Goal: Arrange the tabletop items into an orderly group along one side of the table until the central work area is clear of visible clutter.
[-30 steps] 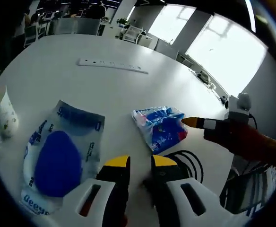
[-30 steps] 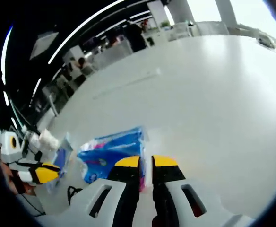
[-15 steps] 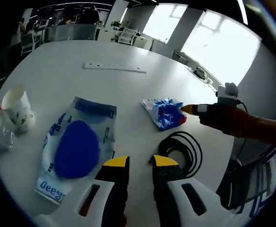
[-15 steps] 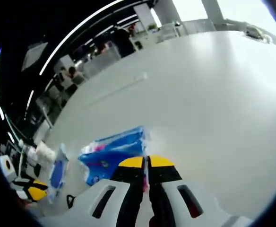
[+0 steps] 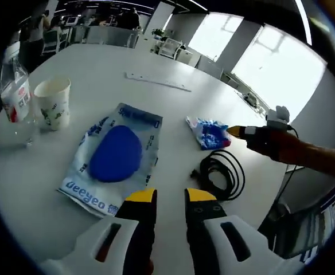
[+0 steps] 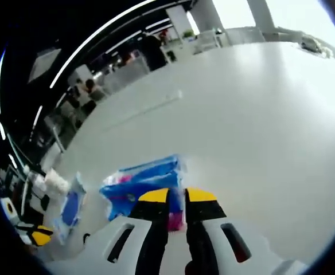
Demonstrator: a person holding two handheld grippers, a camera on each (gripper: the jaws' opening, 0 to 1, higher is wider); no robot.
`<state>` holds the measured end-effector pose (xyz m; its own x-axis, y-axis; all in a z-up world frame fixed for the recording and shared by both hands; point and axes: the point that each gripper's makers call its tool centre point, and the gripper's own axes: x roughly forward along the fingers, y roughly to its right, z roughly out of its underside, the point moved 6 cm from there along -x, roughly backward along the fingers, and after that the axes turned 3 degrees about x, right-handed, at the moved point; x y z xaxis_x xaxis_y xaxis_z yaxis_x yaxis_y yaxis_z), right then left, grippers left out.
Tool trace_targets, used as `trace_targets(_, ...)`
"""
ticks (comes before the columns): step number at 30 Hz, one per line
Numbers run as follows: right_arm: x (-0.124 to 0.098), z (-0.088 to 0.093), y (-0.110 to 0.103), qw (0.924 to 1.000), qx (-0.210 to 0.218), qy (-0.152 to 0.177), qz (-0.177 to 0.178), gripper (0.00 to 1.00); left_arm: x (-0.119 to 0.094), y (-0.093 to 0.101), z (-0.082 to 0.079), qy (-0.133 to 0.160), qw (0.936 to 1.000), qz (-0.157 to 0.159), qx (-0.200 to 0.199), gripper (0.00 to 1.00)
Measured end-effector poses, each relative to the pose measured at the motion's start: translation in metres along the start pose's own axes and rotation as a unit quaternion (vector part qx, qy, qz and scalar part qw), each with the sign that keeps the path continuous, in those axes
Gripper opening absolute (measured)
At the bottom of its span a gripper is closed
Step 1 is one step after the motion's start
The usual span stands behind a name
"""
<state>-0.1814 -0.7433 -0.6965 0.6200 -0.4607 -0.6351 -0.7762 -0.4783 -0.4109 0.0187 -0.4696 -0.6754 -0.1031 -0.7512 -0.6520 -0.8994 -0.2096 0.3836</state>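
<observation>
Right claw (image 6: 176, 197) nipped on the edge of the blue tissue pack (image 6: 144, 182), likely for dragging it across the white worktop (image 6: 259, 132) toward the side; left claw (image 5: 171, 197) slightly parted, empty, above the worktop.

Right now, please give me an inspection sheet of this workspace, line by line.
Surface: white table, centre bare.
Job's things: blue tissue pack; clear pouch with blue pad; paper cup; plastic bottle.
Clutter: white power strip at the far side.
Grippers: left gripper open, empty; right gripper jaws at the tissue pack's edge, grip uncertain.
Cables: black cable, coiled.
Surroundings: office chairs, windows, people far off.
</observation>
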Motion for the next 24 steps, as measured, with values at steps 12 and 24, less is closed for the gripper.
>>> trace_targets(12,-0.019,0.006,-0.005,0.9997,-0.022,0.003,-0.001,0.11,-0.035,-0.033,0.019,0.018,0.9986,-0.042,-0.027,0.17)
trace_targets(24,-0.032,0.017,-0.018,0.9989,-0.046,-0.005,-0.007,0.12,-0.054,-0.048,0.031,0.033,0.9958,-0.060,-0.061,0.17)
